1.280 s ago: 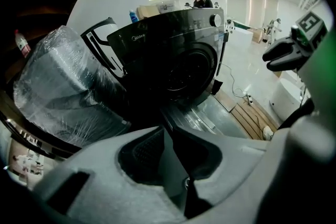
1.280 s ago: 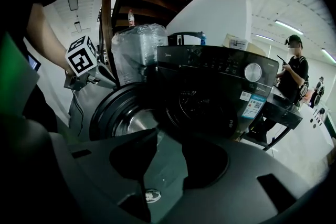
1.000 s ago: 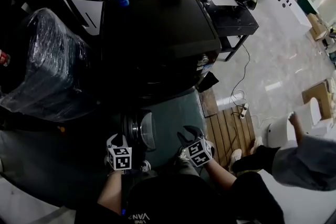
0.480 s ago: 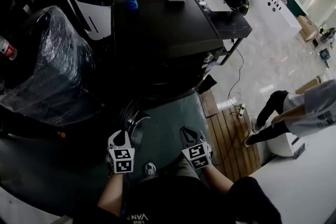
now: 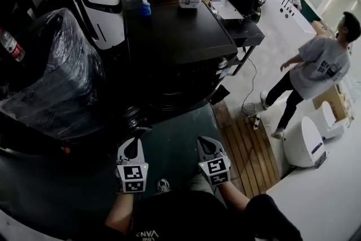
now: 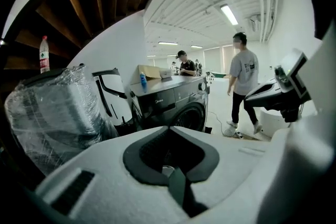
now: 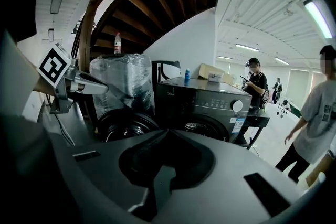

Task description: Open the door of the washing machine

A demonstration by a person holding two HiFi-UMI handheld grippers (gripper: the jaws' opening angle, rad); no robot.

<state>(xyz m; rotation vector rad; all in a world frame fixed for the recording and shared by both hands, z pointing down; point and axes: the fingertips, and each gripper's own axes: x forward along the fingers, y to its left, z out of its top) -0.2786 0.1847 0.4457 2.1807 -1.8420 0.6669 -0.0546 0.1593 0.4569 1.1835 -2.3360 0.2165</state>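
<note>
As the head view looks down on a pale tiled room, the black washing machine (image 5: pixel 175 36) stands ahead, its round door (image 5: pixel 137 119) swung open to the left above a dark green mat (image 5: pixel 180 132). The left gripper (image 5: pixel 131 147) and right gripper (image 5: pixel 205 145) hover over the mat, short of the machine and touching nothing. A plastic-wrapped bundle (image 5: pixel 56 76) crowds the left, and a person in grey (image 5: pixel 316 68) stands well off to the right.

Left gripper view: the jaws are pressed together and empty, with the machine beyond them.

Right gripper view: the jaws are likewise closed on nothing, and the open door hangs just left of the drum opening (image 7: pixel 203 128).
</note>
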